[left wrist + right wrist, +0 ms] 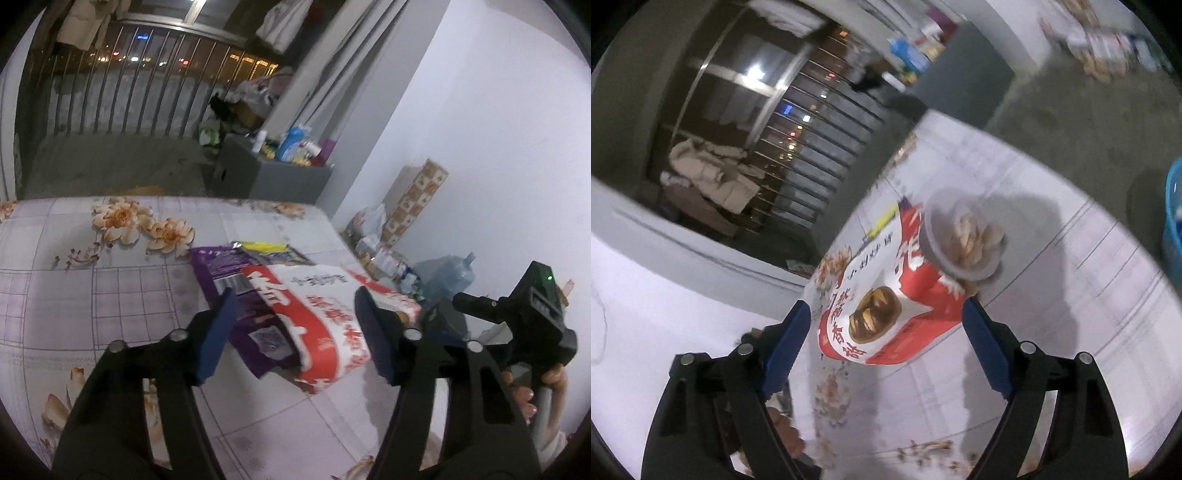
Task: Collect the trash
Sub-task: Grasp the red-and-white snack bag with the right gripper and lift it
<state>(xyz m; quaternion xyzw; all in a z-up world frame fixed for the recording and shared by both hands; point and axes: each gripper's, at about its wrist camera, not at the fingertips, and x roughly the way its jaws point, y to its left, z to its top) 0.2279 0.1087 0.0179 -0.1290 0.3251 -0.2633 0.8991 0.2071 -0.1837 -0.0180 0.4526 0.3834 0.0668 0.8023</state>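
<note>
Left wrist view
- left gripper point(295, 325): jaws were seen spread, nothing pinched, pads clear of the wrappers
- red-and-white bag point(325, 325): found lying flat on the worktop point(110, 302), straight ahead between the two fingers and a bit past the tips, long axis running away and slightly leftwards
- purple wrapper point(225, 273): tucked partly under the red-and-white bag on its left side, yellow wrapper point(269, 248) just beyond
- person's hand point(532, 391): glimpsed at the right edge on the other handle

Right wrist view (tilted, pretty blurry)
- right gripper point(886, 325): jaws spread wide too, nothing gripped
- red-and-white bag point(886, 302): near end sat between the pads, not touched as far as could be told, long axis pointing away from the gripper
- bowl point(964, 240): parked on the far end of the bag, something pale inside
- nearer hand: hard to call, the bag was framed by both; the right looked slightly closer to its end
</note>
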